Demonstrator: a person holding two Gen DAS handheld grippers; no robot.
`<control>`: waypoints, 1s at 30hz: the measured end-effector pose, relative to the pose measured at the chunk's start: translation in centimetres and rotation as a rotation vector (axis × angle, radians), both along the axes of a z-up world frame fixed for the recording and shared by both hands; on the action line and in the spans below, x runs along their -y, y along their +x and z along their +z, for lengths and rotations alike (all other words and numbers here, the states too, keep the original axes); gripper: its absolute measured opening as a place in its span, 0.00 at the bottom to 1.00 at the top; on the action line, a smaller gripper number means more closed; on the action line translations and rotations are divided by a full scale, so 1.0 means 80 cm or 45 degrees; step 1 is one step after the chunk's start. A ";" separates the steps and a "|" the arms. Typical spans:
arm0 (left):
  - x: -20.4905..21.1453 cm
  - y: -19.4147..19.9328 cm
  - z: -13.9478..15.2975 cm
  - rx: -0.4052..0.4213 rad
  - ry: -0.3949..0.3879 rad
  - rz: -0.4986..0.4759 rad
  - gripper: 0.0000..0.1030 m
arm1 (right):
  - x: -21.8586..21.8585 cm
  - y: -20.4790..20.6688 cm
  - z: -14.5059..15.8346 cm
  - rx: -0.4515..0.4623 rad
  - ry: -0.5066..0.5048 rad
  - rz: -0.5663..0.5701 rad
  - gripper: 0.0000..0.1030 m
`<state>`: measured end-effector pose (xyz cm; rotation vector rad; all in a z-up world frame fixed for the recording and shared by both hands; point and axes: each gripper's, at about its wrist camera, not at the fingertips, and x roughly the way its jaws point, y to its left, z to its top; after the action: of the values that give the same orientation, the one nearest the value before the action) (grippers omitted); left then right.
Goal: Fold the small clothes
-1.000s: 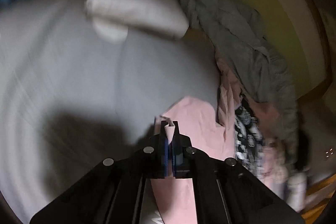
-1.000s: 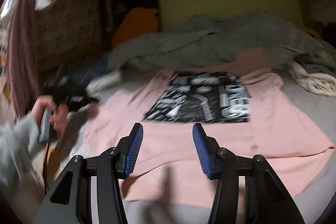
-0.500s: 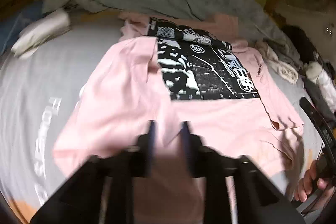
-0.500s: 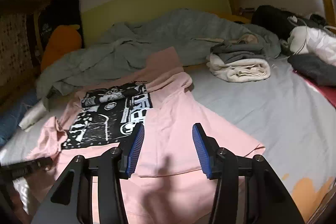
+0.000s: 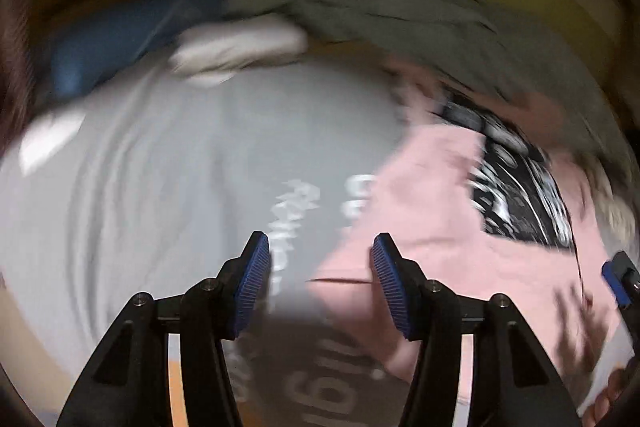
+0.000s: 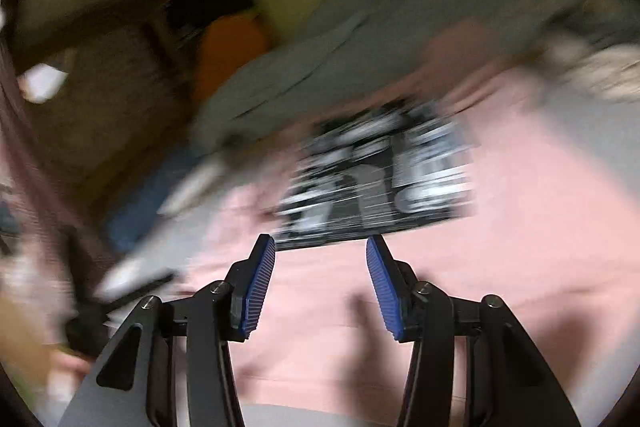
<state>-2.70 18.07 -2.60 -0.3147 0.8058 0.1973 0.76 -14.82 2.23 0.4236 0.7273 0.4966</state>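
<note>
The left gripper (image 5: 320, 259) has just been opening and holds nothing between its jaws; the pink shirt (image 5: 440, 195) lies right of them on the grey sheet (image 5: 160, 167). The right gripper (image 6: 320, 259) stands open and empty above the shirt, whose black print (image 6: 380, 179) lies beyond its jaws.

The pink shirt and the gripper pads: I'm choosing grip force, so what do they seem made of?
Pink shirt: probably soft matte cotton-like knit, lying limp with a printed black graphic. Pads on the right gripper: blue, finely ribbed, likely rubber or soft plastic.
</note>
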 end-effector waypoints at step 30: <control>0.011 0.004 -0.030 -0.159 0.050 0.040 0.57 | -0.180 0.230 -0.128 -0.945 0.554 0.100 0.64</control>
<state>-2.38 17.23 -4.98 -0.2798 0.9194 0.2638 19.13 -0.42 -7.99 1.0182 1.3591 0.5755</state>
